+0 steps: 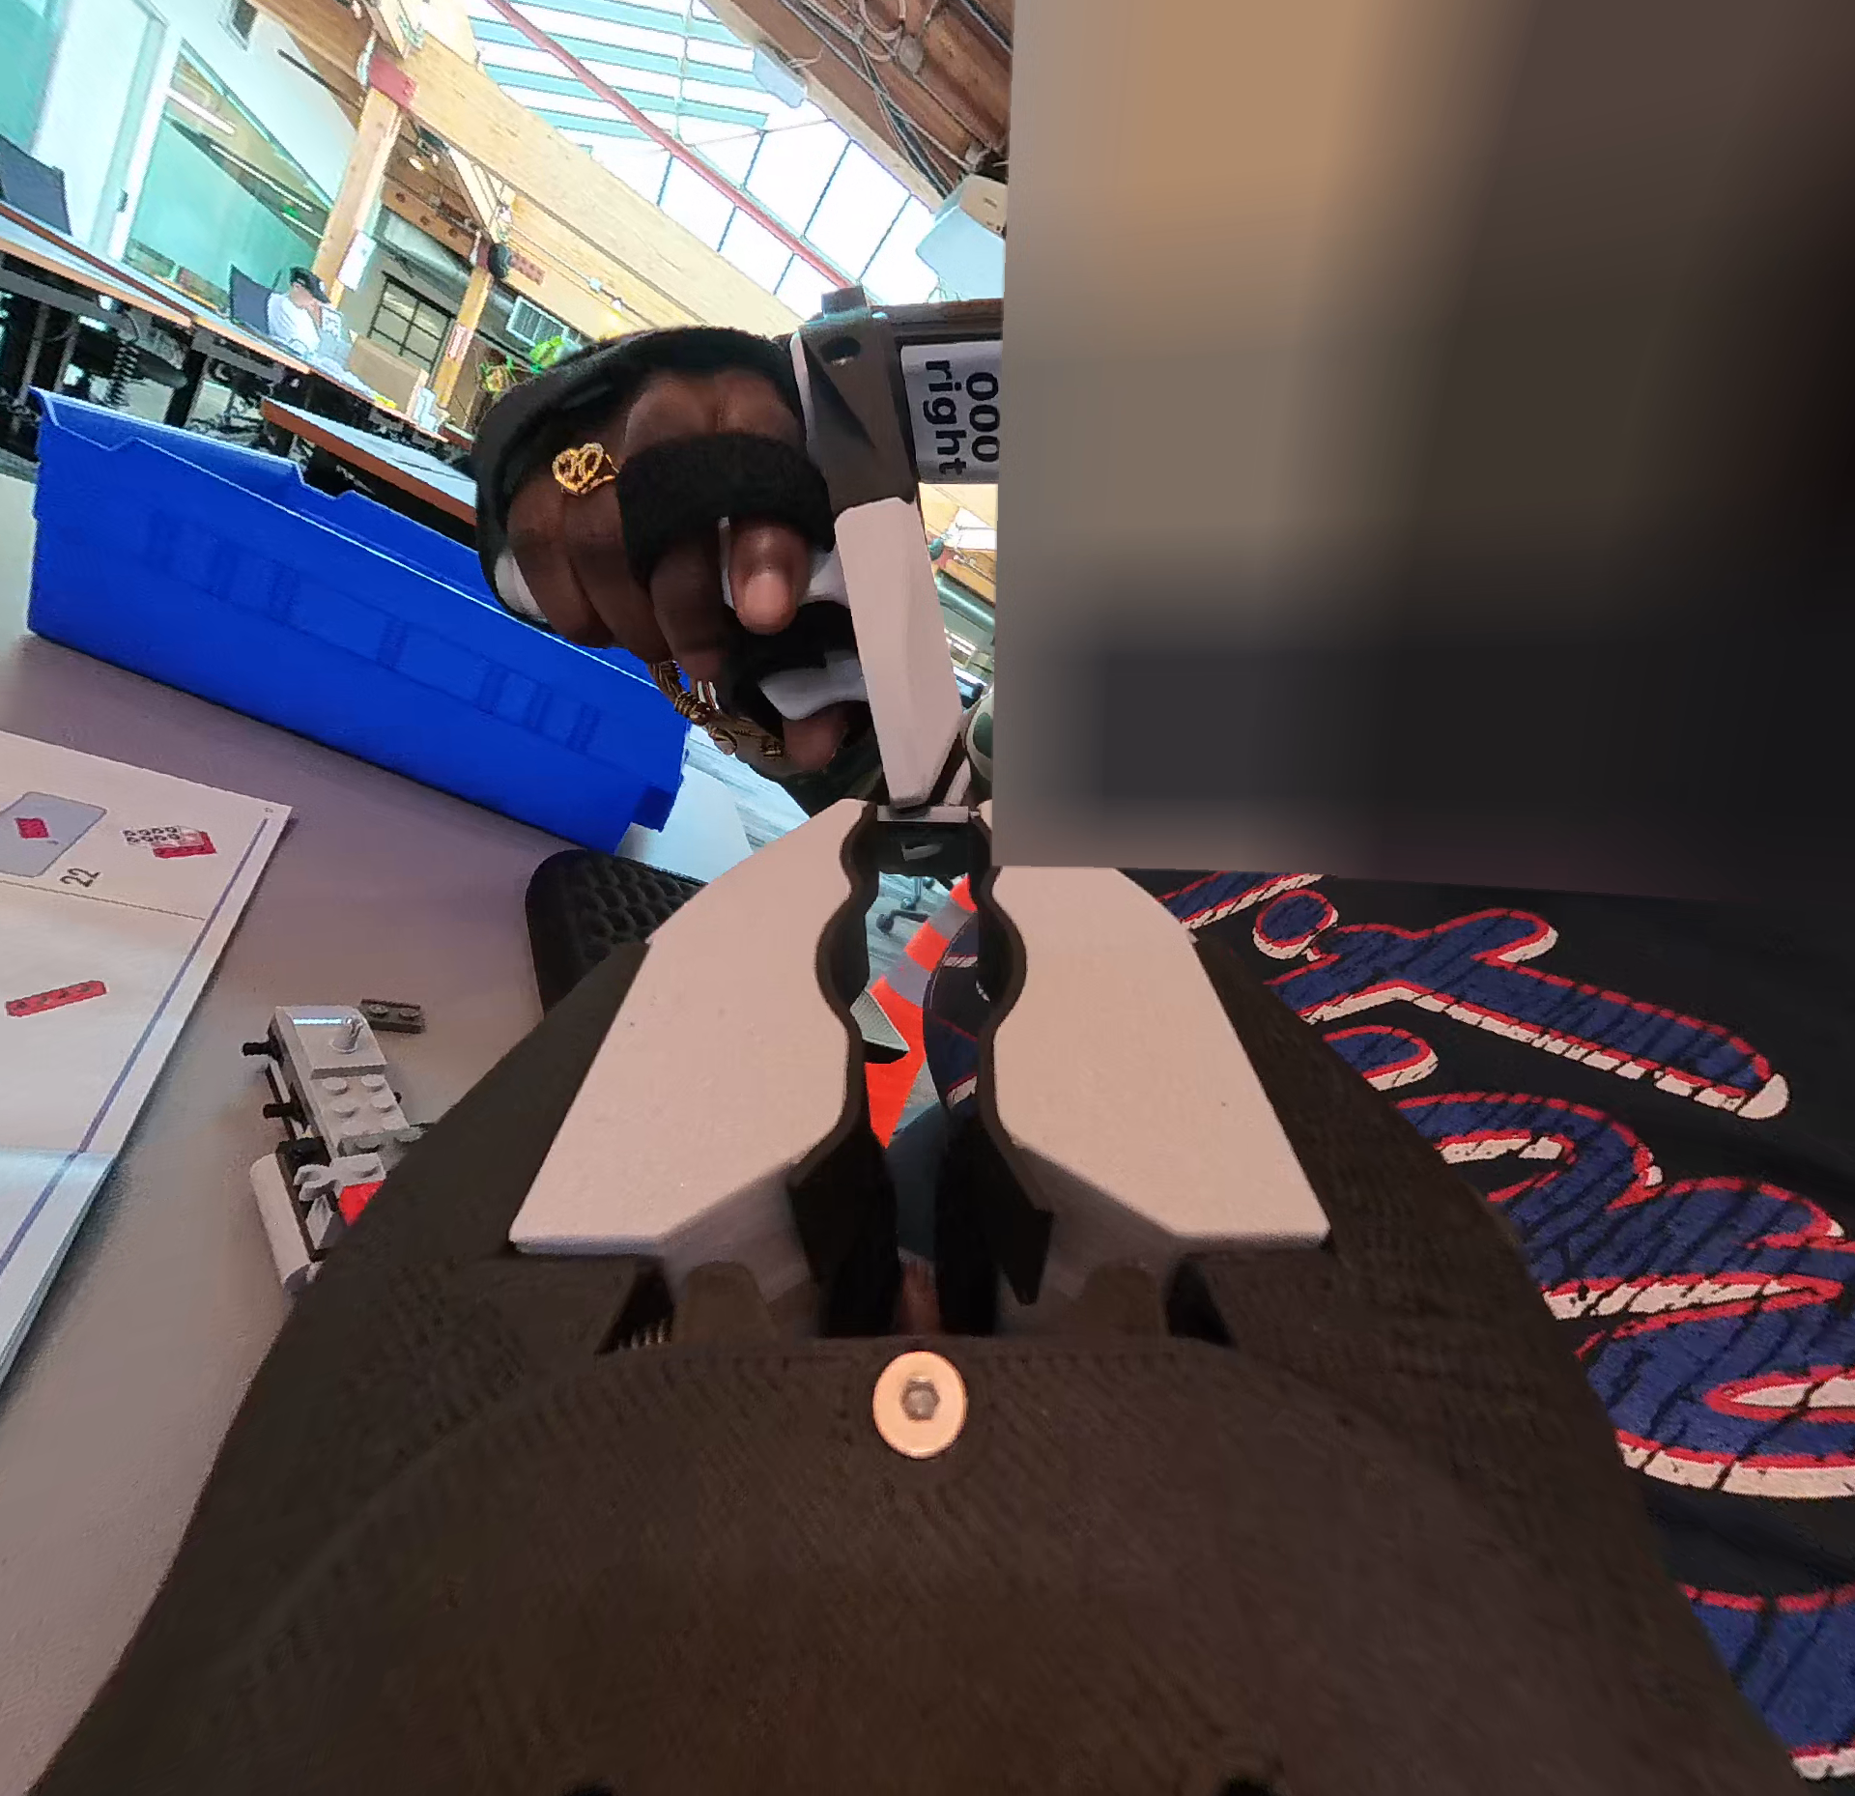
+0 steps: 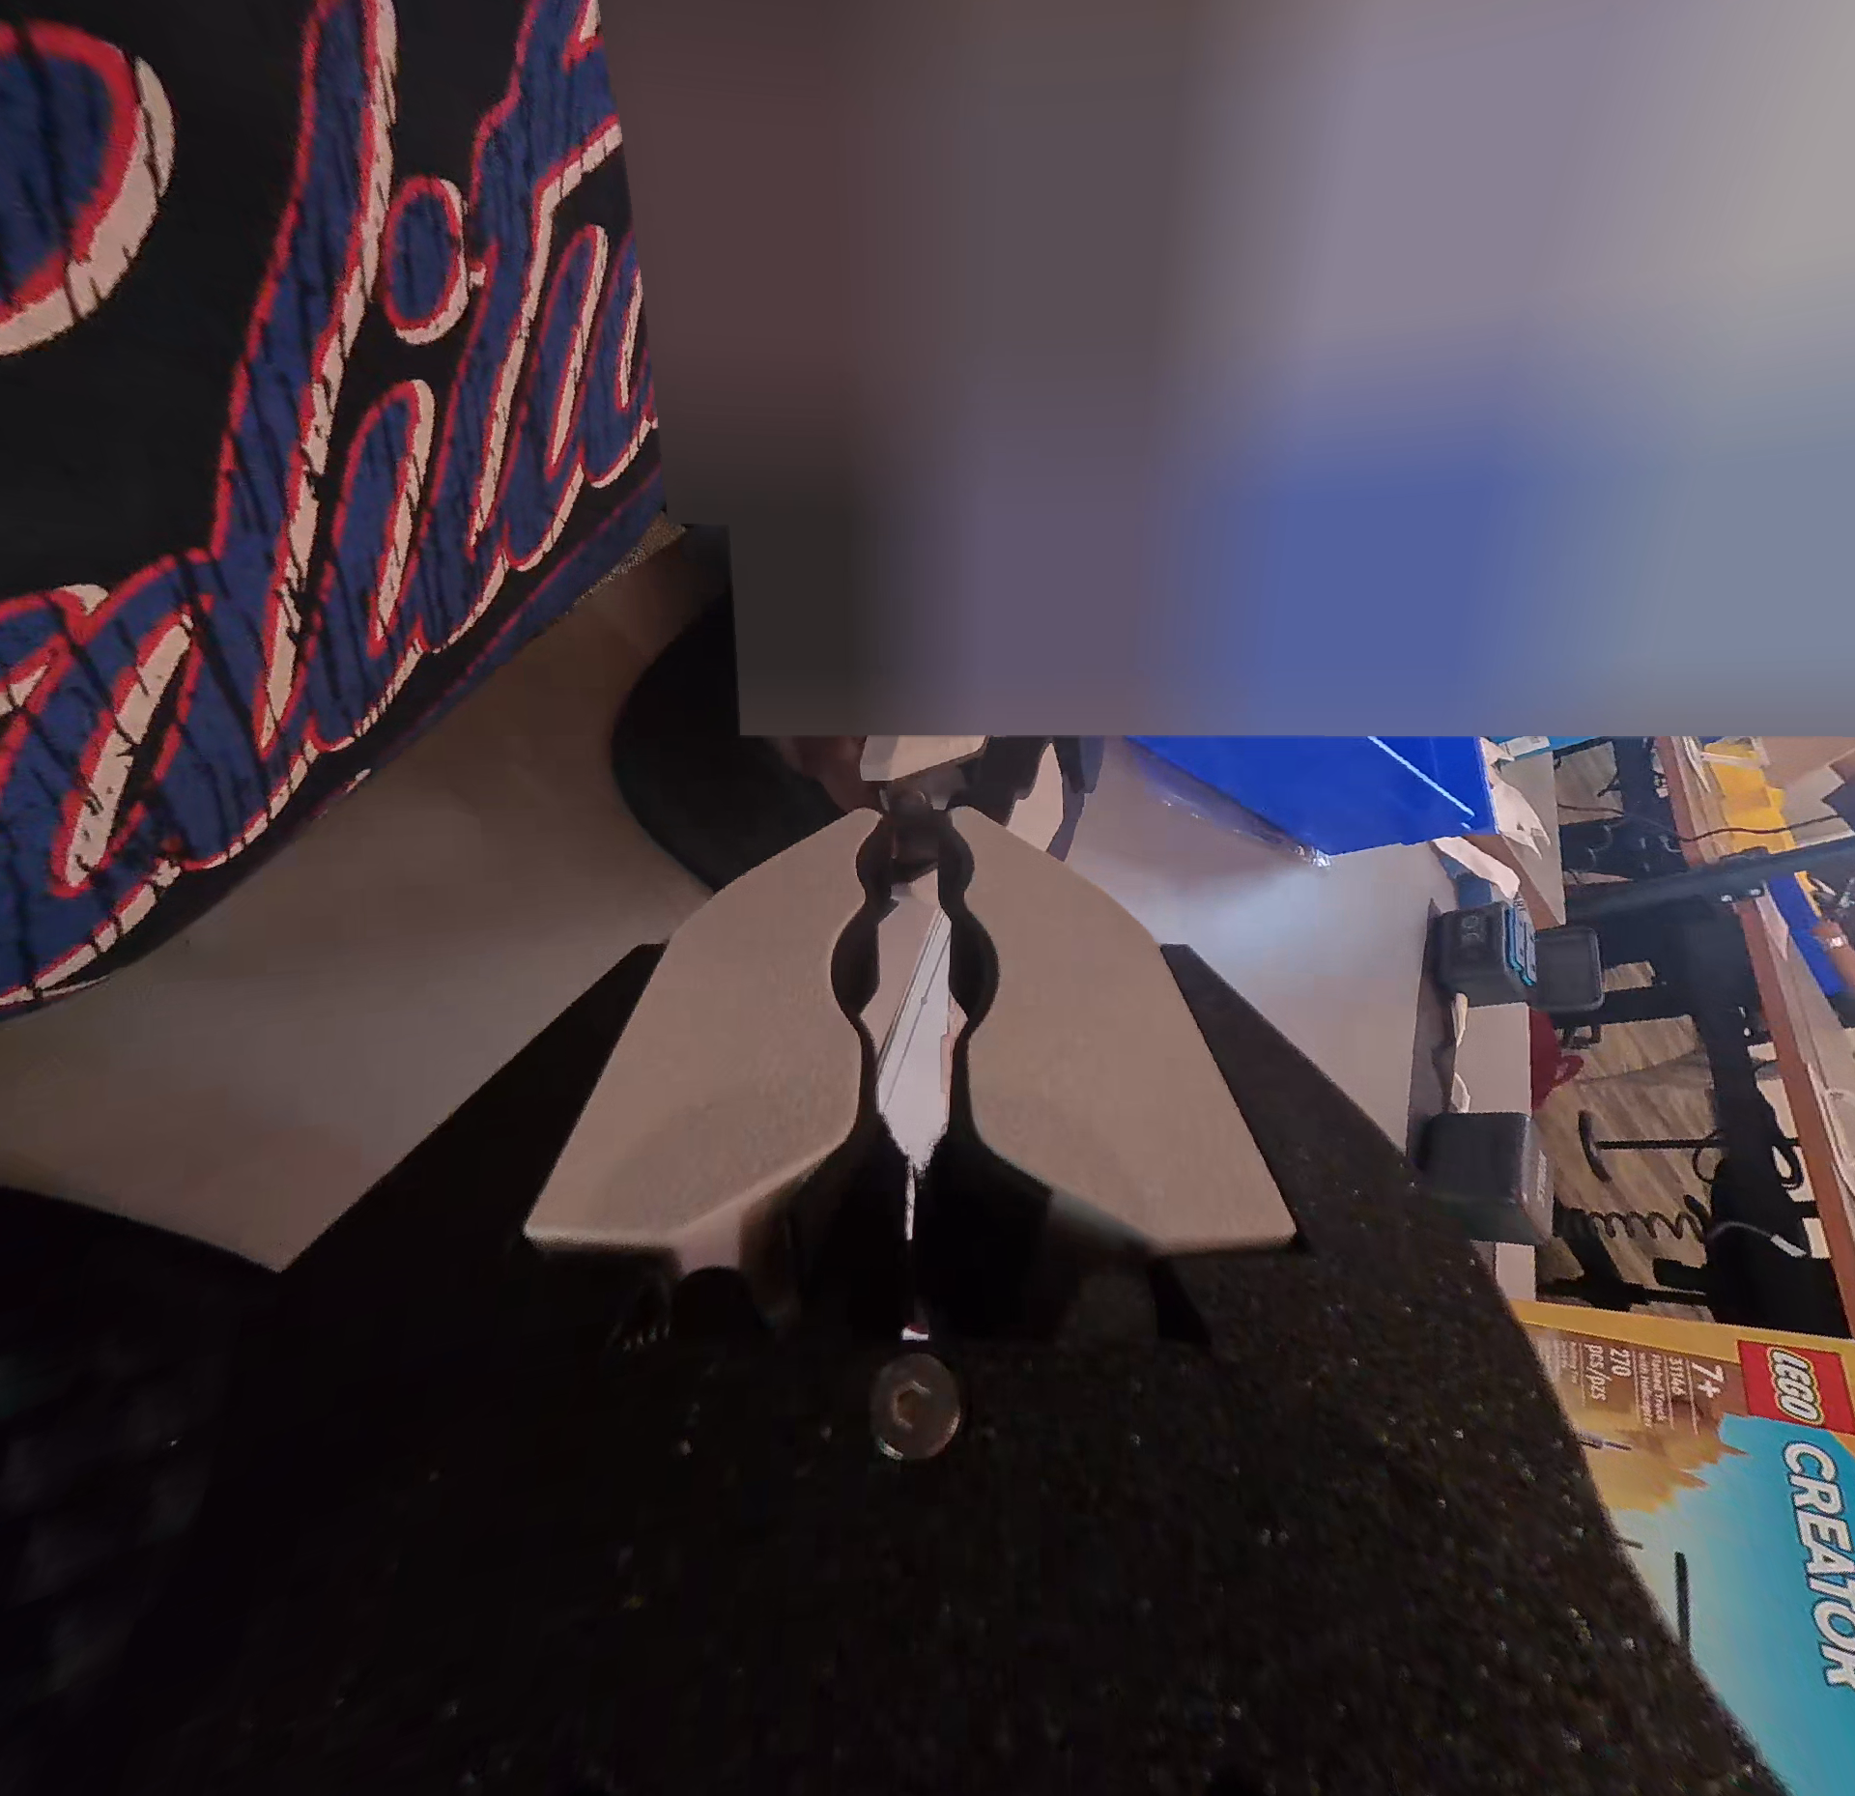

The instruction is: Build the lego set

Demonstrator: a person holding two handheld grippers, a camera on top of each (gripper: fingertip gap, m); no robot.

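Observation:
My left gripper (image 1: 918, 822) is raised off the table and shut on a small grey lego piece (image 1: 918, 834) at its fingertips. My right gripper (image 1: 925, 794) comes down from above, held by a hand (image 1: 693, 553), and its tips meet that same spot. In the right wrist view my right gripper (image 2: 911, 829) is shut on a small dark lego piece (image 2: 911, 812) at its tips. How the two pieces join is hidden between the tips. A partly built grey lego model (image 1: 336, 1095) lies on the table at the left, with a small dark grey plate (image 1: 393, 1015) beside it.
An open instruction booklet (image 1: 110, 945) lies at the left table edge. A blue bin (image 1: 301, 583) stands behind it and also shows in the right wrist view (image 2: 1325, 789). The lego box (image 2: 1747, 1507) lies at the lower right. The person's printed black shirt (image 1: 1556, 1146) is close behind both grippers. Only a small space, under 4 cm, lies between the two pairs of fingers. Left tips and right tips are each some 20 cm from the small dark grey plate (image 1: 393, 1015).

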